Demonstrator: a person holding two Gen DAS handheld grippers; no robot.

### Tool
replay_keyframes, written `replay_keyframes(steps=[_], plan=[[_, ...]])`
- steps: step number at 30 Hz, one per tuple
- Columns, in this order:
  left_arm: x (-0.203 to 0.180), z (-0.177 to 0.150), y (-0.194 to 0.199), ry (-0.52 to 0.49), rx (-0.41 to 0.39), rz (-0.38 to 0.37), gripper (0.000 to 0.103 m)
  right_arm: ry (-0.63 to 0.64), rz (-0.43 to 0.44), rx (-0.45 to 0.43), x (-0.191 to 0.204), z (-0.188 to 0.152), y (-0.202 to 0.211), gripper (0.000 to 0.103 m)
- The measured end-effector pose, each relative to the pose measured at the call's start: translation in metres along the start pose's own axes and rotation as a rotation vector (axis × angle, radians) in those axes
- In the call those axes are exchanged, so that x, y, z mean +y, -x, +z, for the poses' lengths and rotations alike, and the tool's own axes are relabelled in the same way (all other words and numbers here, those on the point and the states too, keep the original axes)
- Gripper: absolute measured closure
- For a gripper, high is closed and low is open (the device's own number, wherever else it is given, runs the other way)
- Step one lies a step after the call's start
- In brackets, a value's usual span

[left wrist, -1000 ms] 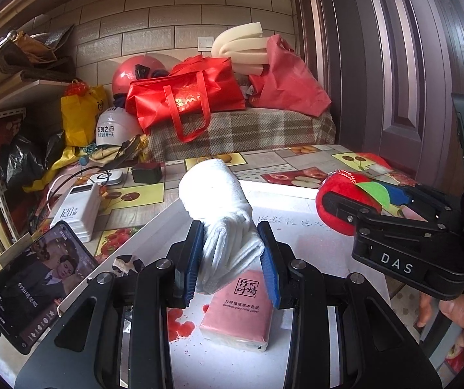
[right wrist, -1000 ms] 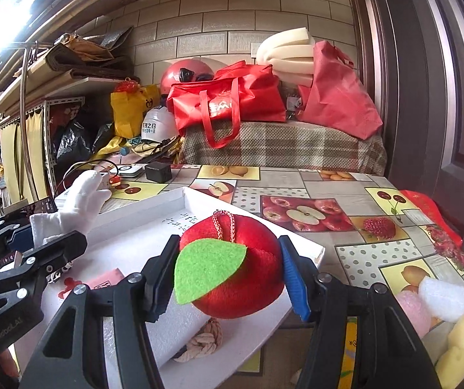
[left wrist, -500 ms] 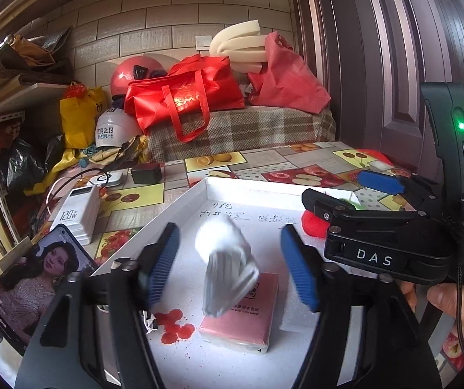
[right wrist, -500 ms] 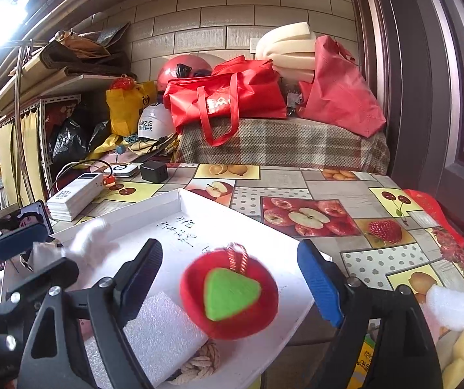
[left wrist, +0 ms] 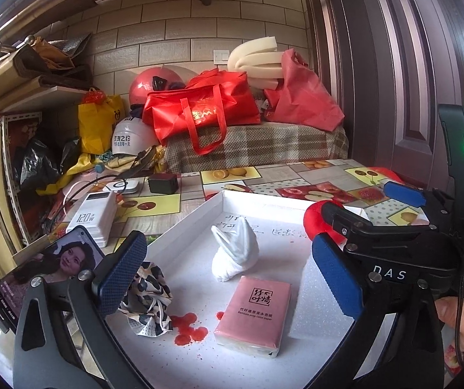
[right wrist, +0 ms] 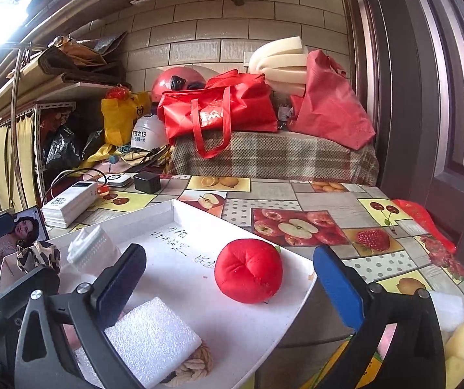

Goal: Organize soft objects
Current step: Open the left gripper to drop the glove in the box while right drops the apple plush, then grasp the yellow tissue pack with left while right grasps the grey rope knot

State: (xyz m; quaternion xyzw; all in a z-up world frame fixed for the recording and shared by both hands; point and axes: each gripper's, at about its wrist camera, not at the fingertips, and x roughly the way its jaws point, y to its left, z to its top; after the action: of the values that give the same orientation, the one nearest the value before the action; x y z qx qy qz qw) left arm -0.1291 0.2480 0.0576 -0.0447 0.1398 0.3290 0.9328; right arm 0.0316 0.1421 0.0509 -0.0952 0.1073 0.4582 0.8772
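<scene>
A shallow white tray lies on the fruit-patterned table. In it a rolled white sock sits loose between the pads of my left gripper, whose jaws are opening and touch nothing. A pink tissue pack and a leopard-print cloth lie nearer. In the right wrist view a red plush apple rests on the tray, free between the opening jaws of my right gripper. A white foam block lies on a rope knot beside it.
A white power bank, a phone showing a video and a black charger sit left of the tray. Red bags and helmets pile up at the back. Foam pieces lie at the table's right edge by a door.
Both grippers went from shut to wide open. The sock dropped from the left one onto the tray. The apple fell from the right one and rolled over there.
</scene>
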Motion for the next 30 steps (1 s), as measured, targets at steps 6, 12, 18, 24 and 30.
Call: replay_keyframes(steps=[6,12,18,24,30], plan=[[0.002,0.0,0.004,0.016,-0.02,0.024,0.0,-0.043,0.001,-0.029,-0.008,-0.001,0.007,0.0],[0.004,-0.001,0.007,0.03,-0.028,0.045,0.0,-0.023,0.015,-0.033,-0.004,-0.005,0.02,0.0],[0.002,-0.003,0.012,0.033,-0.029,0.034,0.0,-0.034,0.033,-0.02,-0.008,-0.011,0.035,0.0],[-0.012,-0.007,0.029,0.023,-0.043,-0.017,0.0,-0.075,0.03,-0.008,-0.023,-0.02,0.059,0.0],[-0.026,-0.008,0.04,0.021,-0.047,-0.037,0.0,-0.041,0.082,-0.026,-0.033,-0.033,0.098,0.0]])
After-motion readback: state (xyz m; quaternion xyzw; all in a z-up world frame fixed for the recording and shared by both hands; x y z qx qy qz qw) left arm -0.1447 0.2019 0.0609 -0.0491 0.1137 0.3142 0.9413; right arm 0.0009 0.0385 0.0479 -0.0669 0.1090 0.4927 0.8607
